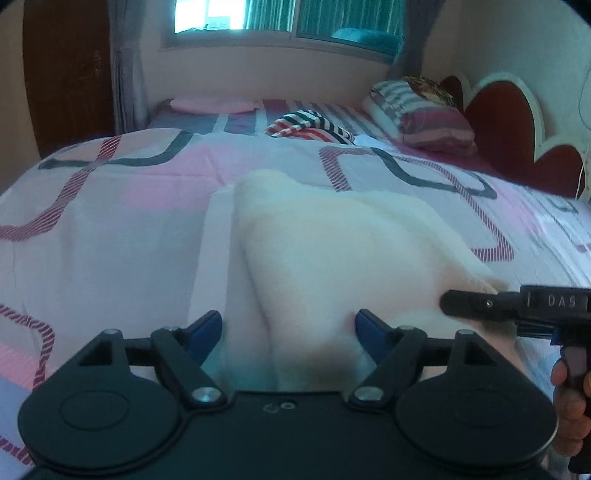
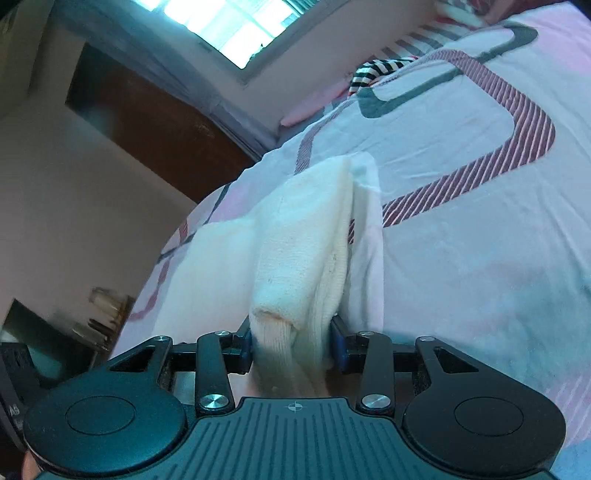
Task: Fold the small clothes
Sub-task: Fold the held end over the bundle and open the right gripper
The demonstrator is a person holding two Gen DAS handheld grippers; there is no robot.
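Note:
A cream knitted garment (image 1: 332,243) lies on the patterned bedspread (image 1: 110,229), bunched up toward both grippers. My left gripper (image 1: 288,328) has its blue fingers wide apart, with the cloth lying between them. My right gripper (image 2: 293,343) is shut on a thick fold of the same garment (image 2: 306,236) and holds it lifted off the bed. The right gripper also shows in the left wrist view (image 1: 480,304) at the right, its tip against the cloth's edge.
A striped garment (image 1: 310,127) and a pink folded cloth (image 1: 212,104) lie at the far side of the bed. Pillows (image 1: 417,110) rest by the red headboard (image 1: 517,129). A brown door (image 2: 147,122) and window (image 1: 280,18) stand behind.

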